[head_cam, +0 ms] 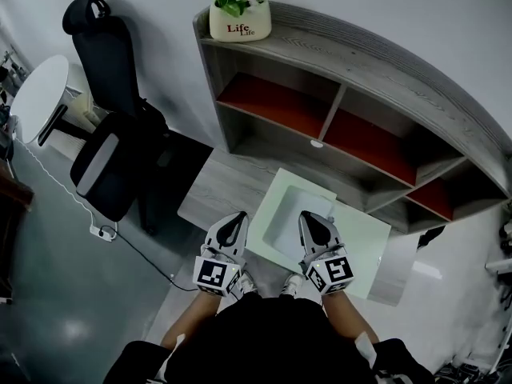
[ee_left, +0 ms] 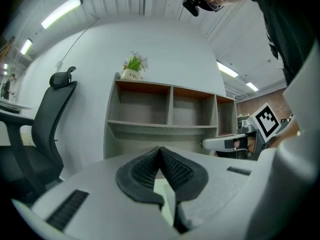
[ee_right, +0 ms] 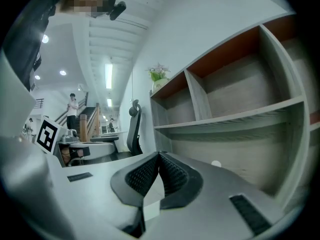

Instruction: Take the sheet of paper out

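both the left gripper [head_cam: 237,218] and right gripper [head_cam: 309,218] are hovering with jaws pressed together, empty, over the pale green holder [head_cam: 357,238] containing the sheet of paper [head_cam: 290,221], so one likely needs opening before pinching an edge.

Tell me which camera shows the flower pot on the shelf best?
The head view: the flower pot sits large atop the shelf unit, its print readable. In both gripper views it is only a small, distant shape on the shelf unit's top.
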Demonstrator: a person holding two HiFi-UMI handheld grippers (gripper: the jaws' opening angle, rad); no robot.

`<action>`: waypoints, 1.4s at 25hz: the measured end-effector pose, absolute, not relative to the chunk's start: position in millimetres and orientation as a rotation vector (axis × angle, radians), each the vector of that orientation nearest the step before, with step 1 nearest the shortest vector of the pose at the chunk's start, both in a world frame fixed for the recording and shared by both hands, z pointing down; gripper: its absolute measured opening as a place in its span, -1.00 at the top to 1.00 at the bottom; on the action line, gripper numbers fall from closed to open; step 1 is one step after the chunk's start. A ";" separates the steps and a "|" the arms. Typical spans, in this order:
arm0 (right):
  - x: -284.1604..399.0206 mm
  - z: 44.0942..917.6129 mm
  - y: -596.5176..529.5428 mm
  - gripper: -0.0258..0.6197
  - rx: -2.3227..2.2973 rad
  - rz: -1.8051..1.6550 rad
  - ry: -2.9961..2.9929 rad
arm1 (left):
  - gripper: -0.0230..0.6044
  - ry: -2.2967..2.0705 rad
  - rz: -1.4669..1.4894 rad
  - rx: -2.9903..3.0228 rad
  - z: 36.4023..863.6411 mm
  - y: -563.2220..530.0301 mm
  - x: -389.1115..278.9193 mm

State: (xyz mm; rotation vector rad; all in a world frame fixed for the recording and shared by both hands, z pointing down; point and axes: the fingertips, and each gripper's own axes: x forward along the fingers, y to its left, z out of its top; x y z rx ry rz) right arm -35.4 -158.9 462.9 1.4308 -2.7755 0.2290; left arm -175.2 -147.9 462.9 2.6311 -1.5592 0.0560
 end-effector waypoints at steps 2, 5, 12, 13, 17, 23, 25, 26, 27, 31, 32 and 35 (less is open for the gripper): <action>-28.1 473.0 -158.5 0.85 1.434 0.276 -2.765 | 0.90 -1.546 0.066 2.623 469.6 -149.1 -168.4; -14.5 489.8 -159.3 0.85 1.456 0.368 -2.732 | 0.90 -1.520 0.087 2.623 476.6 -150.7 -157.3; 24.4 541.7 -163.3 0.85 1.535 0.698 -2.624 | 0.90 -1.460 0.143 2.635 493.4 -156.7 -135.2; 30.2 549.8 -163.9 0.85 1.547 0.742 -2.606 | 0.90 -1.453 0.149 2.635 496.2 -158.0 -132.3; 49.5 583.7 -161.3 0.85 1.570 0.911 -2.526 | 0.90 -1.423 0.170 2.639 506.0 -160.7 -121.5; 67.1 635.6 -152.6 0.85 1.580 1.152 -2.358 | 0.90 -1.387 0.202 2.646 516.4 -165.9 -112.5; 72.0 651.6 -148.9 0.85 1.584 1.235 -2.304 | 0.90 -1.379 0.214 2.650 519.1 -166.8 -110.7; 74.1 658.9 -147.3 0.85 1.585 1.266 -2.280 | 0.90 -1.380 0.217 2.649 520.0 -167.8 -111.1; 75.8 666.0 -145.7 0.85 1.583 1.290 -2.257 | 0.90 -1.386 0.217 2.644 520.9 -169.2 -112.9; 77.6 693.4 -138.7 0.85 1.553 1.363 -2.167 | 0.90 -1.429 0.219 2.603 526.2 -176.4 -127.3; 77.1 699.1 -137.8 0.85 1.544 1.386 -2.152 | 0.90 -1.434 0.224 2.599 527.2 -177.6 -130.0; 74.8 711.3 -138.1 0.85 1.527 1.471 -2.131 | 0.90 -1.440 0.241 2.594 529.7 -179.6 -134.7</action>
